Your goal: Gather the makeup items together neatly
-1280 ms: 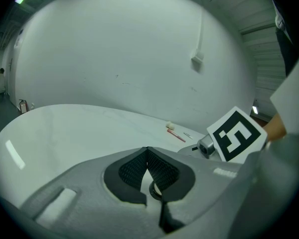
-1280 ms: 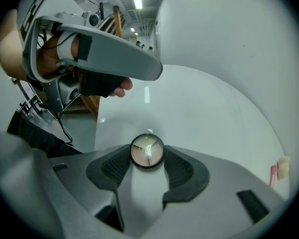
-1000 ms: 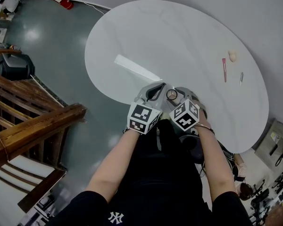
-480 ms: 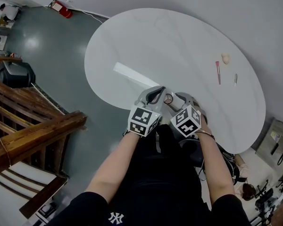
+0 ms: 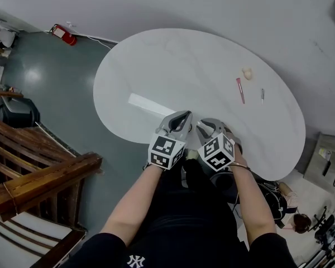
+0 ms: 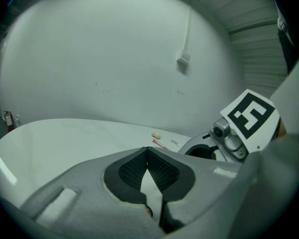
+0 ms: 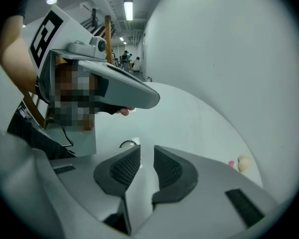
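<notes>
Left tongs [image 6: 147, 151] are staying clenched, empty. Right tongs [image 7: 147, 153] have just been narrowing, slightly parted, nothing between. Well beyond them, rightward on the counter [image 5: 156, 66], a pink tube [image 5: 239, 90] is lying flat, lengthwise away from the tongs, beige sponge [image 5: 247, 72] at its far end.

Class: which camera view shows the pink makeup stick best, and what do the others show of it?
The head view: the pink makeup stick lies whole on the table. The left gripper view shows it tiny; the right gripper view shows only one pink end.
</notes>
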Motion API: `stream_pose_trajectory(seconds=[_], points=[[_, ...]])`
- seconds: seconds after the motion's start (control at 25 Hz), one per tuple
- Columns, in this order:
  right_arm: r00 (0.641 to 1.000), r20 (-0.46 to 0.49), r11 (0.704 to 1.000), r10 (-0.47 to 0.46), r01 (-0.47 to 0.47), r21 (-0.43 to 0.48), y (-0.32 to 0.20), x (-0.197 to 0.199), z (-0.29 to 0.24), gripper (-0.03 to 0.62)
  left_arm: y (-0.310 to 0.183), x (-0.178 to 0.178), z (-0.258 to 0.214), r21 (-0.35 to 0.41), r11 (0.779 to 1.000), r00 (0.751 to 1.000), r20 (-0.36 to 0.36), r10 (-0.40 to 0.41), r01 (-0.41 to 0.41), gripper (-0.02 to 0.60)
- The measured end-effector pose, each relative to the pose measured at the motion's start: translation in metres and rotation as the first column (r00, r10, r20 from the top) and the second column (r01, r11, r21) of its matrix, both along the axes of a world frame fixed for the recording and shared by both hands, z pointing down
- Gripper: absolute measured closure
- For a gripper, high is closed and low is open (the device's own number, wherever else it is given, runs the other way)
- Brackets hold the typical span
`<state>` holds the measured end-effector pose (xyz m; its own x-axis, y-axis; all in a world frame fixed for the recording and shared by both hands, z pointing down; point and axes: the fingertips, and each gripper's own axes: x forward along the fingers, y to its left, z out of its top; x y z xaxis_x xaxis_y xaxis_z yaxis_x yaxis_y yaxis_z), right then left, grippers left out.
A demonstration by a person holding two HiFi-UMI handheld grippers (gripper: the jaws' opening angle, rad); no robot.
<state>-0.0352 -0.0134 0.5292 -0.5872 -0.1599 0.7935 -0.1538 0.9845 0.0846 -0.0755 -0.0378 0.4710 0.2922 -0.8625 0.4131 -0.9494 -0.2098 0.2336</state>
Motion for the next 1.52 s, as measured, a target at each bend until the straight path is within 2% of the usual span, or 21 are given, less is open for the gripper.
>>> stream_pose_trajectory(seconds=[0.12, 0.24, 0.48, 0.8, 1.52], points=[[0.998, 0.021, 0.998, 0.062, -0.063, 0.030, -0.018, 0.012, -0.015, 0.542, -0.013, 0.016, -0.012, 0.021, 0.999, 0.999, 0.002, 0.037, -0.037, 0.574], [0.994, 0.043, 0.993, 0.105, -0.107, 0.050, -0.031, 0.023, -0.030, 0.559, -0.024, 0.029, -0.023, 0.038, 0.997, 0.998, -0.001, 0.069, -0.069, 0.574], [0.981, 0.079, 0.980, 0.175, -0.181, 0.086, -0.057, 0.041, -0.053, 0.570, -0.044, 0.052, -0.037, 0.058, 0.991, 0.993, -0.009, 0.119, -0.118, 0.574], [0.953, 0.104, 0.954, 0.283, -0.291, 0.071, -0.091, 0.071, -0.055, 0.577, -0.071, 0.085, -0.039, 0.069, 0.982, 0.984, -0.019, 0.176, -0.175, 0.574], [0.895, 0.104, 0.899, 0.434, -0.437, 0.013, -0.153, 0.118, -0.020, 0.576, -0.120, 0.126, 0.003, -0.002, 0.970, 0.970, -0.026, 0.242, -0.242, 0.574]])
